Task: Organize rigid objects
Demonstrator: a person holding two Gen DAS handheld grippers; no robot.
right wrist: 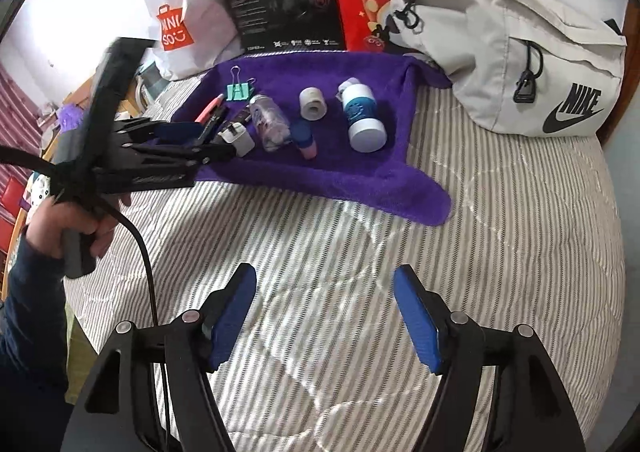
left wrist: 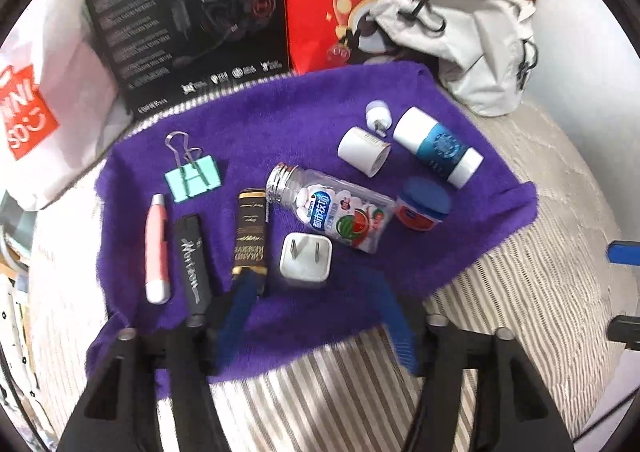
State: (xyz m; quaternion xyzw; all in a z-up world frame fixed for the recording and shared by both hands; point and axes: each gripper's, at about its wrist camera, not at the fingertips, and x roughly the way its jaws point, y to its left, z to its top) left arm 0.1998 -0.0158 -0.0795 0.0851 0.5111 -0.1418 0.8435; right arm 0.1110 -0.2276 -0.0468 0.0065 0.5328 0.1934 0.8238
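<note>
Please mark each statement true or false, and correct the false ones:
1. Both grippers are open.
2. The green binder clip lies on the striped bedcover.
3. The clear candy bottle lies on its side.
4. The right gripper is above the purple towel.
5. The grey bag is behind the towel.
1. True: the left gripper and the right gripper both have their jaws apart and hold nothing.
2. False: the green binder clip lies on the purple towel.
3. True: the clear candy bottle lies on its side.
4. False: the right gripper is over the striped bedcover, in front of the towel.
5. True: the grey bag sits behind the towel, to the right.
</note>
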